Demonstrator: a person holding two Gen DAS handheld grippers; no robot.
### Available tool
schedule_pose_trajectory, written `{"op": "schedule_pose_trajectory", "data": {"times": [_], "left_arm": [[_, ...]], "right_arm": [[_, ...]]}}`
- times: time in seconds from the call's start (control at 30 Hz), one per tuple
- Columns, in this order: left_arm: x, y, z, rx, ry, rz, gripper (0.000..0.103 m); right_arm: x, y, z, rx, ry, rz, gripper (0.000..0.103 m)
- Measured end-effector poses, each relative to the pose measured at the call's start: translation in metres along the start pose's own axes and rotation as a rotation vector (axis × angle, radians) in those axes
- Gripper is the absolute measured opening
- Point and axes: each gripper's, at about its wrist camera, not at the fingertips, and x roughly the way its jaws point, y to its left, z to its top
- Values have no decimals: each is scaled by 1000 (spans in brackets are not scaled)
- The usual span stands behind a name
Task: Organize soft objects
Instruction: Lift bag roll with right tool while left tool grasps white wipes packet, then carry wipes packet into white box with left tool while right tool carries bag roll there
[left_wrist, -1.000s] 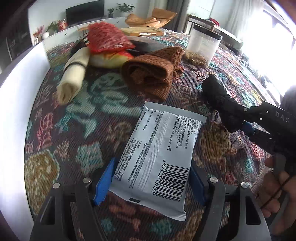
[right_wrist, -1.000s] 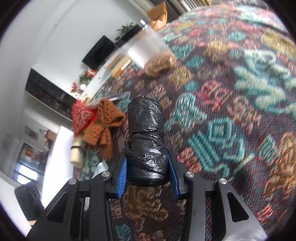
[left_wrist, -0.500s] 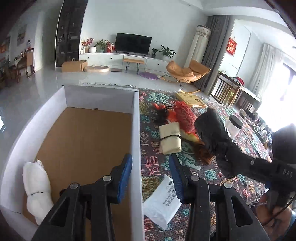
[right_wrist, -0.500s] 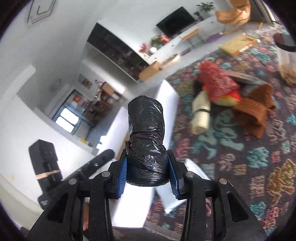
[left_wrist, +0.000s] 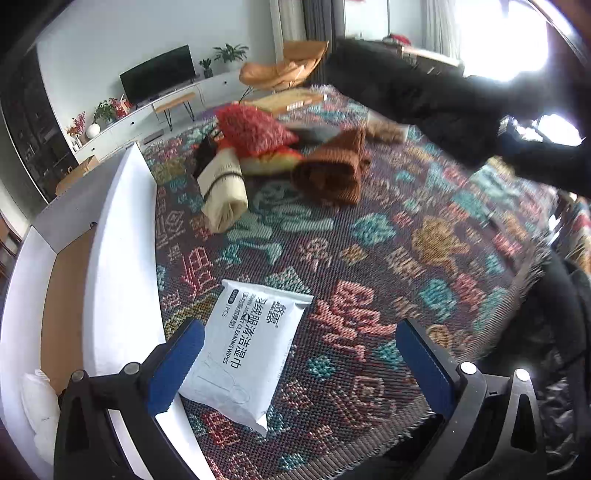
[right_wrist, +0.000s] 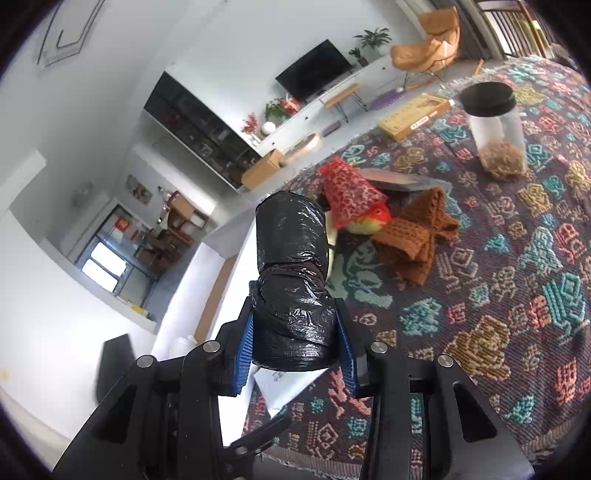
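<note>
While the left gripper (left_wrist: 299, 354) hangs over the patterned woven cloth (left_wrist: 388, 258) with its blue-padded jaws spread wide and nothing between them, a flat white pack of cleaning wipes (left_wrist: 245, 352) lies on the cloth just below, its near corner by the left blue pad and its edge resting against the white wall of the cardboard-floored box (left_wrist: 122, 258). Inside that box, at its near end, sits a white soft bundle (left_wrist: 38, 406). The right gripper (right_wrist: 297, 345) is clamped on a rolled black plastic bag bundle (right_wrist: 291, 280), which stands up between its blue pads and is held above the cloth near the box edge; in the left view it appears as a dark blurred shape (left_wrist: 424, 96) crossing the upper right. Farther along the cloth lie a cream rolled cloth tied with a dark band (left_wrist: 223, 192), a red mesh-covered soft item (left_wrist: 255, 129) on top of a yellow and red one, and a folded brown knitted cloth (left_wrist: 332, 177) beside them. Behind these, in the right view, stand a clear jar with a black lid (right_wrist: 495, 125), holding some brown material at the bottom, and a flat wooden box (right_wrist: 413, 118).
</note>
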Motion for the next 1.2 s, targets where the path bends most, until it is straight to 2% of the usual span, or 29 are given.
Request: {"op": "schedule_pose_trajectory", "data": {"times": [0.1, 0.2, 0.23, 0.37, 0.43, 0.47, 0.6, 0.7, 0.8, 0.87, 0.93, 1.1, 1.2], "left_arm": [[33, 9, -2, -35, 67, 45, 102], [54, 24, -10, -126, 131, 15, 102], [59, 24, -13, -124, 141, 13, 102], [66, 13, -16, -66, 140, 106, 101], [61, 19, -18, -101, 96, 155, 75], [58, 22, -17, -118, 85, 149, 68], [48, 30, -15, -189, 38, 114, 56], [33, 34, -12, -258, -8, 25, 51], [22, 44, -9, -332, -39, -56, 50], [32, 43, -7, -314, -3, -63, 51], [40, 35, -8, -257, 16, -29, 58], [51, 18, -12, -131, 35, 74, 86], [61, 24, -15, -143, 77, 61, 86]], "right_arm": [[-8, -5, -4, 2, -9, 0, 42], [-14, -6, -6, 3, -15, 15, 42], [-15, -6, -6, 2, -18, 19, 42], [-17, -5, -7, -4, -21, 30, 42], [-19, -5, -8, -4, -23, 29, 42], [-21, -5, -9, -4, -25, 25, 42], [-20, -8, -7, 7, -24, 13, 42], [-19, -4, -7, -1, -17, 5, 42], [-16, 4, -7, -23, -3, 7, 42], [-13, 8, -6, -22, 0, 12, 42], [-11, 11, -6, -24, 2, 16, 42], [-10, 18, -7, -39, 11, 22, 42], [-10, 20, -7, -40, 12, 25, 42]]}}
